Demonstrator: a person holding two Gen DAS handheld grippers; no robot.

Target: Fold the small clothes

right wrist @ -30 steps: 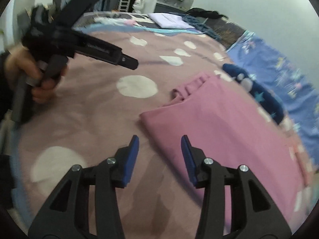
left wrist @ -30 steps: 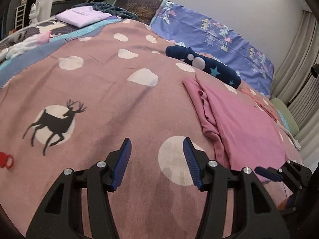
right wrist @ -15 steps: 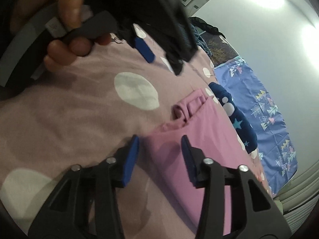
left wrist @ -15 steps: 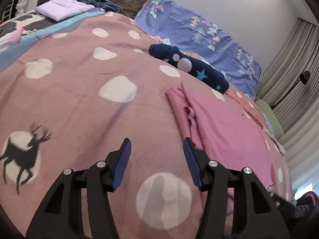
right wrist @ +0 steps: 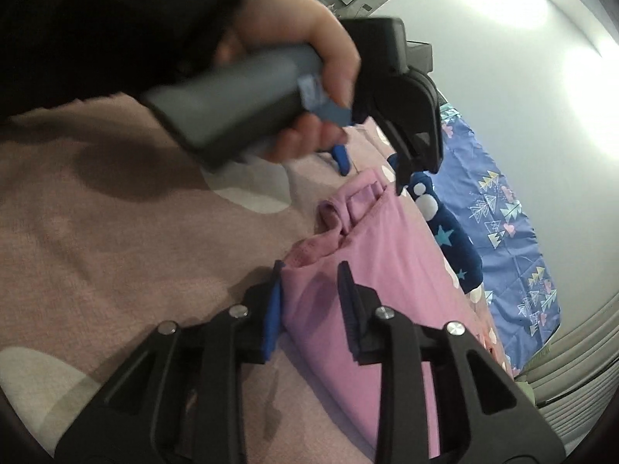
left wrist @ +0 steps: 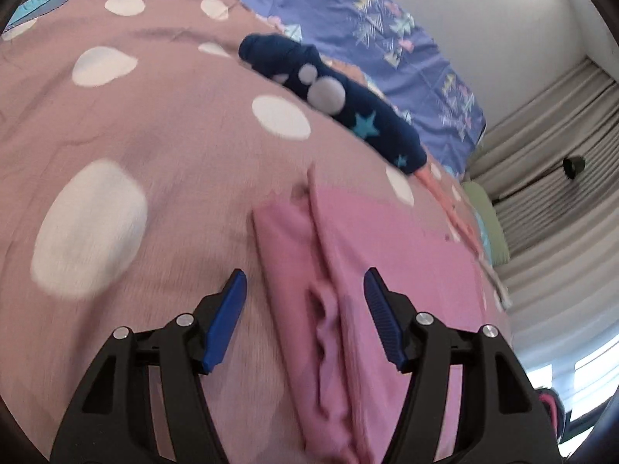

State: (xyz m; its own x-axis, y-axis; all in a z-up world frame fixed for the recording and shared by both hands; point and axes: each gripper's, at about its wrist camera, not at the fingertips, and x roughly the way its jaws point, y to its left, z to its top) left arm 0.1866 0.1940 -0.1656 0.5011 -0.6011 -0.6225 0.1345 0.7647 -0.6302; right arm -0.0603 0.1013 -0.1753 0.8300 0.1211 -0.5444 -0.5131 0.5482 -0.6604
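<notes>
A pink garment [left wrist: 371, 255] lies flat on the spotted pink bedspread [left wrist: 127, 116]; its gathered waistband edge faces me. My left gripper [left wrist: 305, 290] is open, jaws straddling that bunched edge just above it. In the right wrist view the same pink garment [right wrist: 371, 255] lies ahead. My right gripper [right wrist: 309, 286] is open with its jaws on either side of the garment's near corner. The left gripper [right wrist: 367, 147] and the hand holding it show above the garment's far corner in the right wrist view.
A rolled navy garment with stars and white dots [left wrist: 340, 96] lies just beyond the pink one. A blue patterned quilt [left wrist: 371, 31] lies behind it against the wall. Curtains [left wrist: 553, 178] hang at the right. A green pillow [left wrist: 483, 224] lies near them.
Both grippers have moved in onto the pink garment's near edge: the left went right and forward to the bunched waistband, the right closed in on the near corner. Both stay open.
</notes>
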